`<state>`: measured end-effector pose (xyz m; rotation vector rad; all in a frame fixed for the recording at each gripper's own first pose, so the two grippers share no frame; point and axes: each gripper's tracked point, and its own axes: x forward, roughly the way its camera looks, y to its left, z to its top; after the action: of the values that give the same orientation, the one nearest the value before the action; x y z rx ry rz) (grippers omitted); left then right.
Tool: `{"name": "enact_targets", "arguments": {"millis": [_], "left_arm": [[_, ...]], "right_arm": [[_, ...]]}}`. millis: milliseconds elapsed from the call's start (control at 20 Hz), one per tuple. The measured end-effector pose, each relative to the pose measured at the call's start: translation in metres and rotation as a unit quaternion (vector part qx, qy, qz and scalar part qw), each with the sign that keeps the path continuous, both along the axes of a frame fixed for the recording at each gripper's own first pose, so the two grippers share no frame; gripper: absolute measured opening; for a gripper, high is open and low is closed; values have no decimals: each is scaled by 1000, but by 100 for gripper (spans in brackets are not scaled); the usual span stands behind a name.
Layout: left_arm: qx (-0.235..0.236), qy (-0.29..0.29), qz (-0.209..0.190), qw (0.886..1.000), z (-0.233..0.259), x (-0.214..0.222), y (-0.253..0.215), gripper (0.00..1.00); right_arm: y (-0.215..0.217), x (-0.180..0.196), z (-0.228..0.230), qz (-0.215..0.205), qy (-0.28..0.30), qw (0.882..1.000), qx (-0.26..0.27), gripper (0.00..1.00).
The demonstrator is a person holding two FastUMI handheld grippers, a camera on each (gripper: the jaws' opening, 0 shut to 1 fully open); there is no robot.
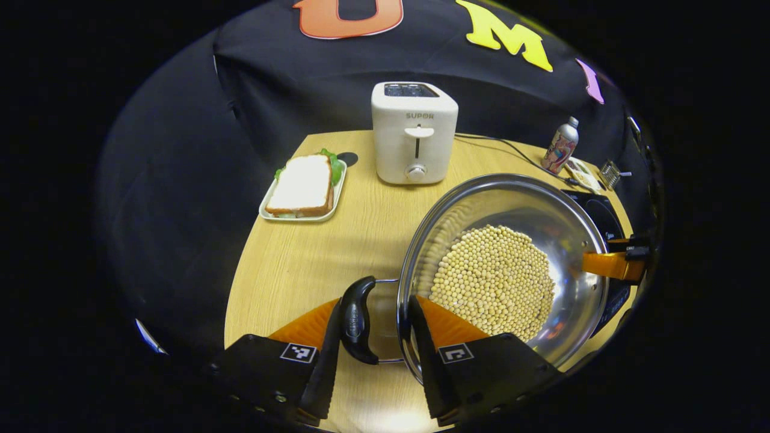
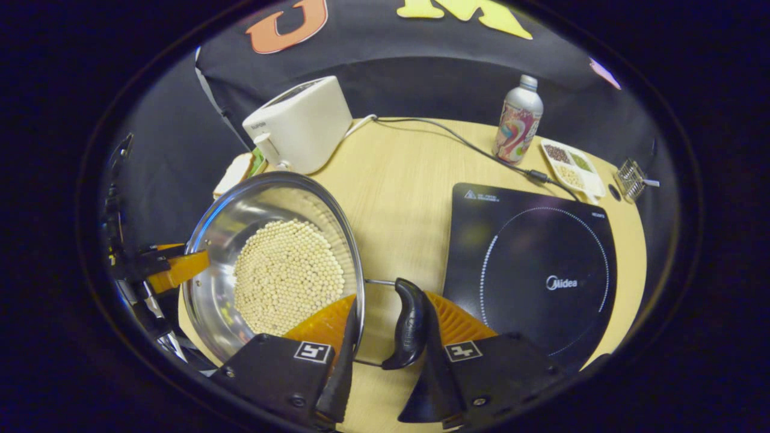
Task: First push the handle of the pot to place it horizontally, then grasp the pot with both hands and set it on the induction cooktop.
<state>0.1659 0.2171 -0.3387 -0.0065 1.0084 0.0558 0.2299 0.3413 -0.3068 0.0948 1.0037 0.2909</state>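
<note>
Left gripper [image 1: 374, 337] and right gripper [image 2: 388, 337], fingers spread, 1 per pot side.

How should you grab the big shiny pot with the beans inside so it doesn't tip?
Probably by its two black side handles, one gripper from each side. The pot is wide, shallow and full of beans, so one-sided lifting could tilt it. Each handle stands off the rim on wire loops, leaving room for fingers on either side, as the left gripper and right gripper show.
</note>
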Motion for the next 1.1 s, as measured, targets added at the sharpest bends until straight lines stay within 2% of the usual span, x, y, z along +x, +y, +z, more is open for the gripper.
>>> {"name": "enact_targets", "arguments": {"millis": [300, 550, 600, 650, 700, 800, 850, 1050, 1100], "left_arm": [[-5, -25, -15, 1000, 25, 9, -42, 59], [-7, -34, -30, 999, 42, 13, -103, 58], [-7, -33, -33, 999, 43, 14, -116, 59], [-8, -33, -34, 999, 45, 14, -128, 69], [-9, -33, -35, 999, 46, 15, -140, 68], [-10, -33, -35, 999, 47, 17, -162, 68], [-12, -30, -33, 999, 46, 18, -175, 58], [-18, -19, -29, 999, 41, 18, -219, 58], [-18, -17, -28, 999, 38, 19, -228, 68]], "right_arm": [[-48, -5, 35, -17, -37, 999, 0, 53], [-110, -14, 46, -37, -48, 998, -1, 55], [-123, -15, 47, -38, -48, 998, -2, 53], [-136, -16, 47, -40, -47, 998, -2, 55], [-147, -16, 48, -42, -46, 998, -1, 52], [-172, -15, 48, -42, -47, 998, -3, 52], [-183, -15, 47, -40, -47, 998, -6, 53], [-227, -12, 40, -37, -36, 999, -12, 53], [-237, -10, 38, -36, -34, 999, -14, 53]]}}
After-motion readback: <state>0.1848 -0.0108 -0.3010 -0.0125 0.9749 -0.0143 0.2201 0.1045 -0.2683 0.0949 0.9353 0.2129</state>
